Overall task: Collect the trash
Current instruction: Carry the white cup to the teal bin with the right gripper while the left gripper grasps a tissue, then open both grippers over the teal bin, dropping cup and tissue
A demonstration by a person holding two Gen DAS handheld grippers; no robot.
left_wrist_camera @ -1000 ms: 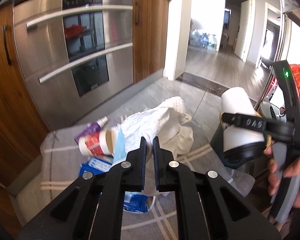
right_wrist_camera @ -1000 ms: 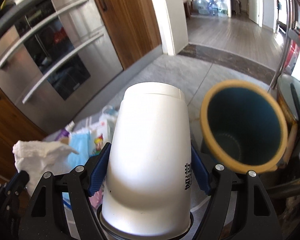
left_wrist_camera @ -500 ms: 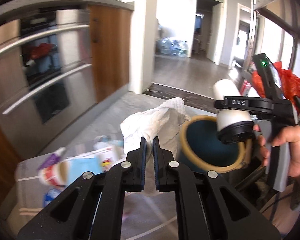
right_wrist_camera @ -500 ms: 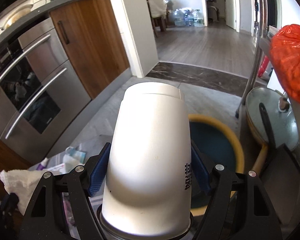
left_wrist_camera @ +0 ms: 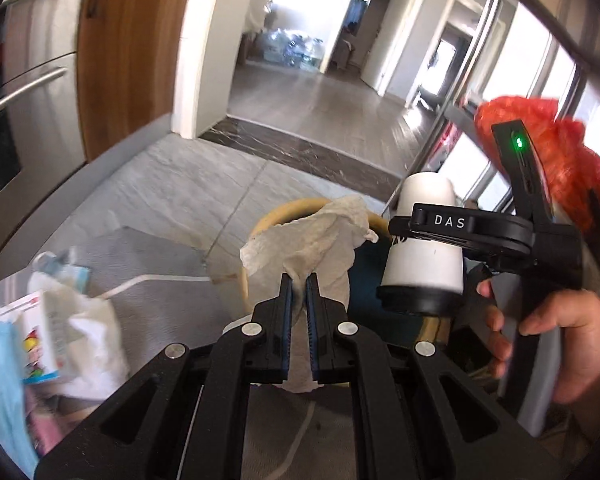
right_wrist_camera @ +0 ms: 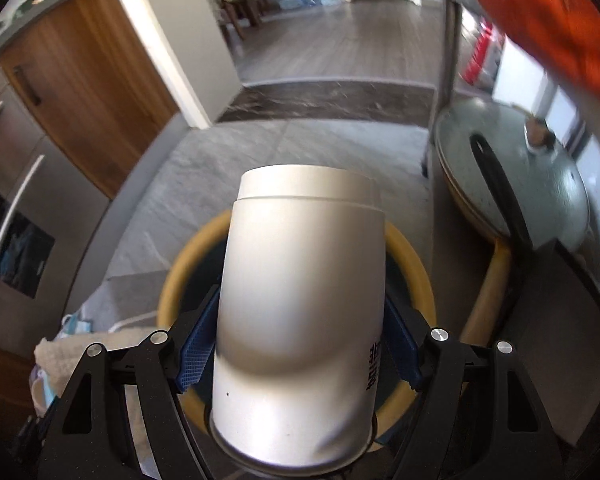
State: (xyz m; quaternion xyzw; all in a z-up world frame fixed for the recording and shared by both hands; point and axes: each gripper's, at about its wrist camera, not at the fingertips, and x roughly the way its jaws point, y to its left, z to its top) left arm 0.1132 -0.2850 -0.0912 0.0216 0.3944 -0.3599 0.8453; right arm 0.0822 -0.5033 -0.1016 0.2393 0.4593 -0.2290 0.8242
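The left gripper (left_wrist_camera: 298, 280) is pinching a crumpled paper towel (left_wrist_camera: 312, 240) between nearly closed jaws, the towel hanging directly ahead of its fingertips over the yellow-rimmed bin (left_wrist_camera: 278, 216). The right gripper (right_wrist_camera: 300, 344) is clamping a white canister (right_wrist_camera: 300, 312) with jaws spread wide against its sides (blue pads pressing on both flanks), and the bin (right_wrist_camera: 416, 264) is sitting just beyond and below it. More litter (left_wrist_camera: 48, 320), probably cartons and wrappers, is lying blurred to the left gripper's left on the grey mat (left_wrist_camera: 160, 272).
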